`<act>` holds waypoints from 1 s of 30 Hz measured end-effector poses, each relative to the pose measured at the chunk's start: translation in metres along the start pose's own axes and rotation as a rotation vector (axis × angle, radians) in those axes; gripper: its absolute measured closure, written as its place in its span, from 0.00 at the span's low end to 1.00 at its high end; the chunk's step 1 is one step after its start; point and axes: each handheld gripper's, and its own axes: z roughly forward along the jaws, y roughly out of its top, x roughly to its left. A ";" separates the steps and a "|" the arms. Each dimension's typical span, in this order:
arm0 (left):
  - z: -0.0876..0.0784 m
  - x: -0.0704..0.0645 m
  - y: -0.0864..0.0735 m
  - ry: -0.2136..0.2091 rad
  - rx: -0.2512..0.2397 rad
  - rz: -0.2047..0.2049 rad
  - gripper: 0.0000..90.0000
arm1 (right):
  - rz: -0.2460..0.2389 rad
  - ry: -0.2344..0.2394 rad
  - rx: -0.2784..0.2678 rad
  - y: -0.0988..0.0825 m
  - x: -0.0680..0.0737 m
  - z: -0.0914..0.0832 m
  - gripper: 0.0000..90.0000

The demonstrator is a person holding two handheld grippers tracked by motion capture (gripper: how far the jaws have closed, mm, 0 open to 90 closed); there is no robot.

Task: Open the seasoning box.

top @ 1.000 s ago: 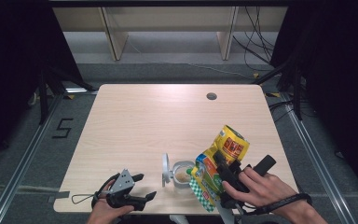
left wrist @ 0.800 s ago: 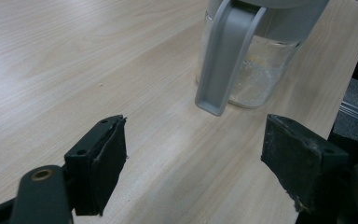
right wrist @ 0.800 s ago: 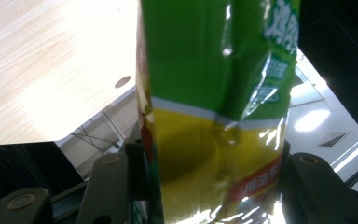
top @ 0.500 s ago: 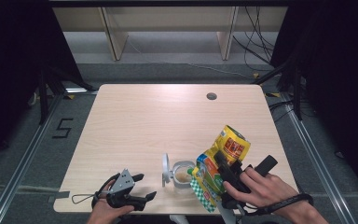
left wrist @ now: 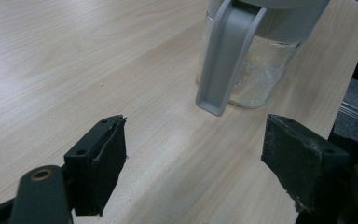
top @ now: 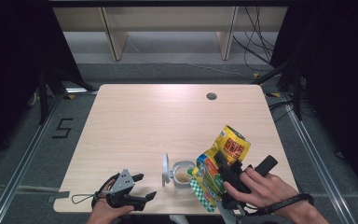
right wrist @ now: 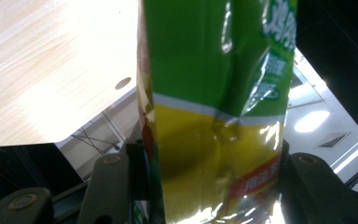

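Pouch (top: 221, 158): glossy yellow-green, crumpled, tilted over the clear jar (top: 182, 171) at the table's (top: 158, 121) 5 o'clock edge. Right gripper (top: 220, 161) clamped on pouch. Left gripper (top: 142, 186) at 7 o'clock, jaws apart, empty. Nothing has shifted since the earlier frame.

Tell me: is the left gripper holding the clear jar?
No. The left gripper has its jaws wide apart on nothing, with the jar standing on the table beyond them.

Even overhead light, blown-out glare, dark surrounds.
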 end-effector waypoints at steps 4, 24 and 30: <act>0.000 0.001 0.001 0.001 0.001 0.028 0.24 | 0.004 0.000 -0.002 0.000 0.000 0.000 0.59; 0.001 0.002 0.000 -0.006 0.002 0.022 0.23 | 0.005 -0.004 -0.008 0.000 0.000 -0.001 0.60; 0.000 0.002 0.000 0.009 0.022 0.014 0.22 | 0.008 -0.002 -0.006 0.000 -0.001 -0.001 0.60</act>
